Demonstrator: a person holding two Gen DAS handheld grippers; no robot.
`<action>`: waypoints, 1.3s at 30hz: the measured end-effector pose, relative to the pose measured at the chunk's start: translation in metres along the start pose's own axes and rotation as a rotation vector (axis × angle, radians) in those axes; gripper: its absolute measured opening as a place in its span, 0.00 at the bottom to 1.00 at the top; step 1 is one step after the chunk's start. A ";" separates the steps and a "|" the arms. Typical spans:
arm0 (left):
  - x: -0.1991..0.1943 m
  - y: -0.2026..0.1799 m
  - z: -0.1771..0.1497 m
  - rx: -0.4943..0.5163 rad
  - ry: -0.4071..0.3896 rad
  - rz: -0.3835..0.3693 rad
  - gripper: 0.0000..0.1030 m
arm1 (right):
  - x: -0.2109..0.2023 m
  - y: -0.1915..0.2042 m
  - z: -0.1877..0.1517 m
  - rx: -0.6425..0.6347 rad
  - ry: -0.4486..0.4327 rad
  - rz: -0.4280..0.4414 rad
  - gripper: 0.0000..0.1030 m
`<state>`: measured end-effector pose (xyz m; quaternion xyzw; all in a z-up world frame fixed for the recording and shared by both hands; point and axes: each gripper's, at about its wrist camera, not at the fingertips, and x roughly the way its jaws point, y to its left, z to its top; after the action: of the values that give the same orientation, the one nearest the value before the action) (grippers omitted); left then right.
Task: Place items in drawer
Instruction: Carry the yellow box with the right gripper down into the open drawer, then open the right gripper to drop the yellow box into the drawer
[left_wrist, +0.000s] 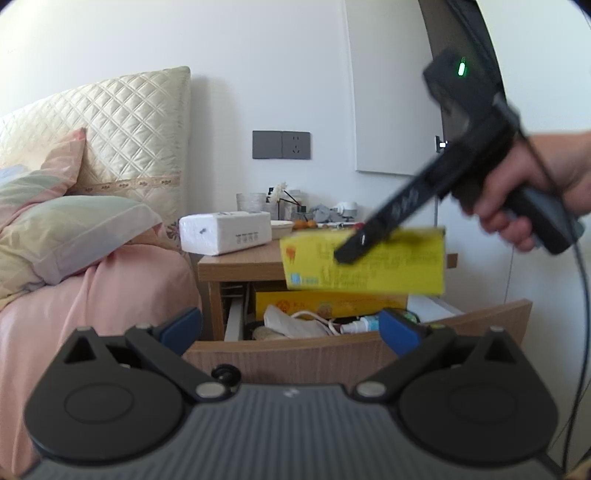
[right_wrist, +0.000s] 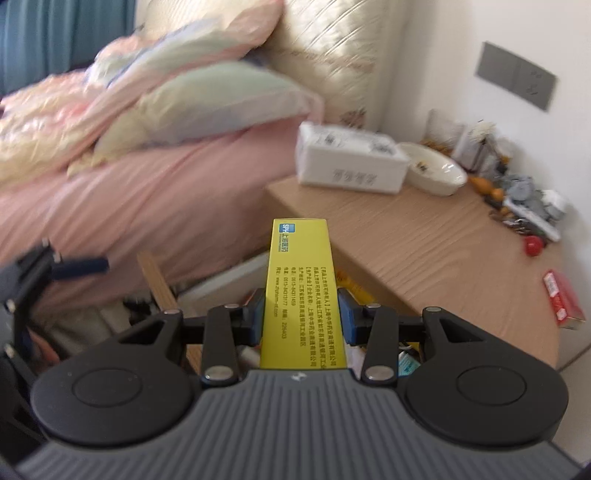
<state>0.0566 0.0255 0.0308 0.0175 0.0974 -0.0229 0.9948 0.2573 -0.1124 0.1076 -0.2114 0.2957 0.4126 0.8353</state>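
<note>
Partly blurred, yellow box (right_wrist: 301, 291) hides drawer (left_wrist: 295, 354) contents.

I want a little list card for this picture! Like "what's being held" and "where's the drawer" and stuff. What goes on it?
held thing: yellow box, gripped on both sides by the right gripper
where it is: in the air above the open drawer
drawer contents: an orange box, a white cable, a small bottle, other clutter
left gripper: fingers wide apart, holding nothing, at the drawer front
on the nightstand: white tissue pack, white bowl, red box
beside it: bed with pink sheet
</note>
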 end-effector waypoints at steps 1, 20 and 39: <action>-0.001 0.000 0.000 0.000 -0.002 -0.002 1.00 | 0.006 -0.001 -0.002 -0.011 0.014 -0.003 0.42; 0.001 0.002 0.001 -0.008 0.003 -0.019 1.00 | 0.086 -0.045 -0.045 0.018 0.257 0.033 0.42; 0.000 0.002 0.001 -0.022 -0.001 -0.038 1.00 | 0.055 -0.062 -0.040 0.187 0.218 0.040 0.85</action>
<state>0.0565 0.0276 0.0315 0.0047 0.0977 -0.0408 0.9944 0.3214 -0.1404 0.0476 -0.1702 0.4260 0.3743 0.8059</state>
